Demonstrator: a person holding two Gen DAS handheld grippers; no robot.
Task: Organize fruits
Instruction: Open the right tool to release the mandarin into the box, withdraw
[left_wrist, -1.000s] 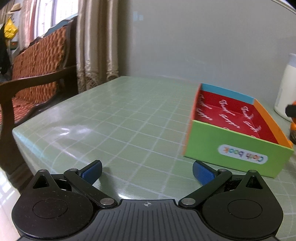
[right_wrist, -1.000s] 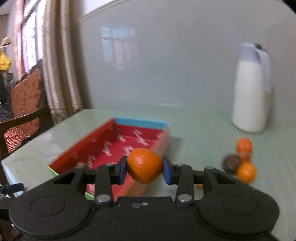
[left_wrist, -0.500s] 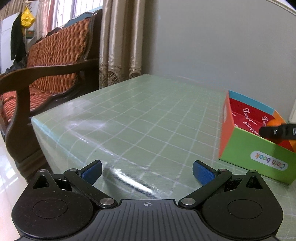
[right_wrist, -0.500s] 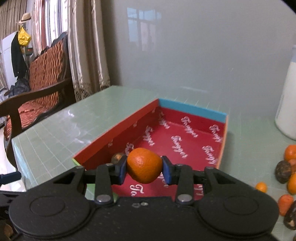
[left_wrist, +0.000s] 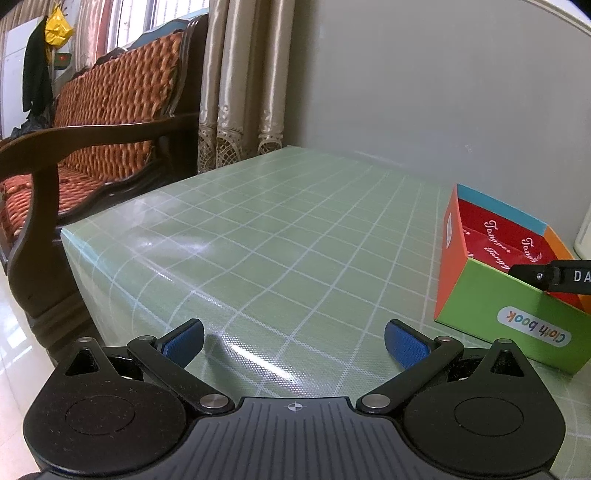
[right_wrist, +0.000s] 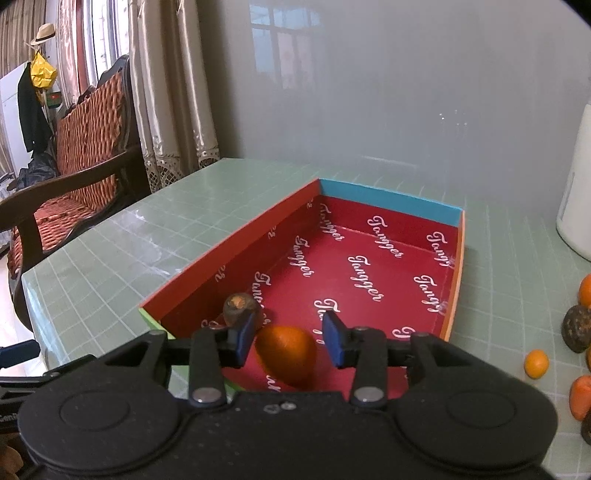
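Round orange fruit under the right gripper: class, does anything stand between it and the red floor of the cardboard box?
Nothing visible does. The round orange fruit sits low over the red-lined cardboard box, between the right gripper pads, whose jaws have just been opening. A brownish fruit lies beside it.

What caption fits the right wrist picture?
Right hand-held gripper opens, dropping an orange into the red box.

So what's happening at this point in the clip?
A person is sorting fruit into a box. The right gripper has just opened its jaws over the box's near end, letting go of an orange beside a brown fruit already inside. The left gripper hovers open and empty over the table.
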